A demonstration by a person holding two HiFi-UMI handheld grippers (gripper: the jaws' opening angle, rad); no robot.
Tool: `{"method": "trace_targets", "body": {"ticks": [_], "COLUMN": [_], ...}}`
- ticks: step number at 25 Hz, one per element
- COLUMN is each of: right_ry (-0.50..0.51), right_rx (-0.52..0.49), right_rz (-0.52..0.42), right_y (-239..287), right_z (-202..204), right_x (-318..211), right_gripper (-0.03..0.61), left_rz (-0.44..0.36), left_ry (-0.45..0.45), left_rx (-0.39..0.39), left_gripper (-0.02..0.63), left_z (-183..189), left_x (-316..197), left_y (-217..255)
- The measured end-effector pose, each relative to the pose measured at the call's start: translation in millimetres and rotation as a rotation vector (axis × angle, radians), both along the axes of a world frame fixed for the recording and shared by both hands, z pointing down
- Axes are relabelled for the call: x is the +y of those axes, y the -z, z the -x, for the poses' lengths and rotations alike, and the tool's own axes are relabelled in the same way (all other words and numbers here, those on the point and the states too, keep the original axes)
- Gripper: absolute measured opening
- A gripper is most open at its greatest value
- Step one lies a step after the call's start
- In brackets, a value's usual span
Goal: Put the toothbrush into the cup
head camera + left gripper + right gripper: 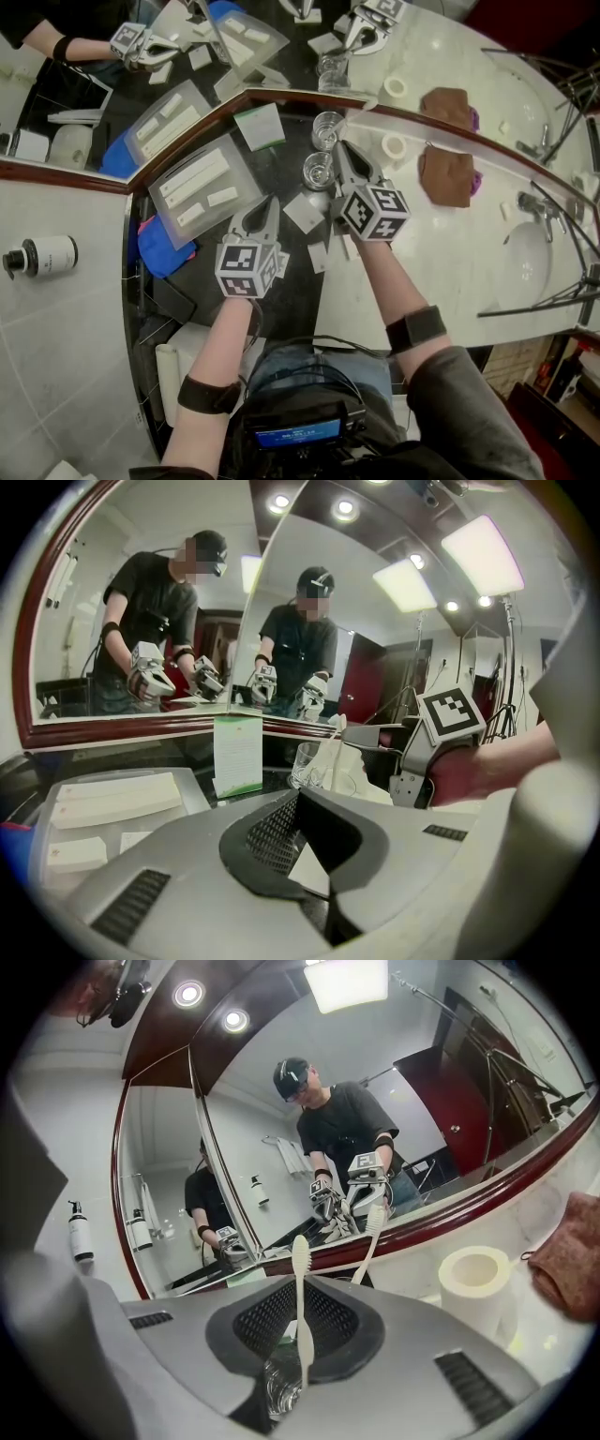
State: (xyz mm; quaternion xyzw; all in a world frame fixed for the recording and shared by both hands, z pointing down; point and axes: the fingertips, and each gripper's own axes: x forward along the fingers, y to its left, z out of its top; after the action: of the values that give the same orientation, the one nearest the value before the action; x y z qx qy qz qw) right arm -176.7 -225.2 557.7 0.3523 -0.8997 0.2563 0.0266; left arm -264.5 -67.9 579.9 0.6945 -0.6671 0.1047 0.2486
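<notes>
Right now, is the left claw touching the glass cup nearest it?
Apart. The head view shows dark counter between the left claw and that glass cup.

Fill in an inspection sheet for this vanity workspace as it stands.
surface: dark counter beside white marble counter
job's things: toothbrush upright, lower end at the glass cup
clutter: tray of packets, green-edged card, paper roll, brown cloth
grippers: left hand-held gripper shut; right hand-held gripper shut on toothbrush
cables: black lead at the person's waist
surroundings: corner mirror, sink
</notes>
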Motion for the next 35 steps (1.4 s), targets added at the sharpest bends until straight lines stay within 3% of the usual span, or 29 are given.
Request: {"method": "trace_targets", "body": {"ticks": [7, 17, 26, 35], "right_ry": [0.018, 0.011, 0.043, 0.066], "right_rx": [0.075, 0.106, 0.166, 0.219], "right_rz": [0.025, 0.029, 0.009, 0.029], "right_y": [-16, -3, 32, 46], "right_z": [0, -21, -93, -175], "right_x": [7, 12, 40, 80], "right_gripper": [0.101, 0.101, 0.098, 0.044], "left_rz": [0.002, -0.004, -0.028, -0.038], "left_ry": [0.006, 0.009, 0.022, 0.036], "left_rx": [0.006, 0.006, -0.007, -0.031], "left_gripper": [0.003, 0.002, 0.003, 0.002], "left_z": [0, -8, -28, -51], "left_x": [5, 11, 29, 60], "left_y": [-3, 9, 42, 69]}}
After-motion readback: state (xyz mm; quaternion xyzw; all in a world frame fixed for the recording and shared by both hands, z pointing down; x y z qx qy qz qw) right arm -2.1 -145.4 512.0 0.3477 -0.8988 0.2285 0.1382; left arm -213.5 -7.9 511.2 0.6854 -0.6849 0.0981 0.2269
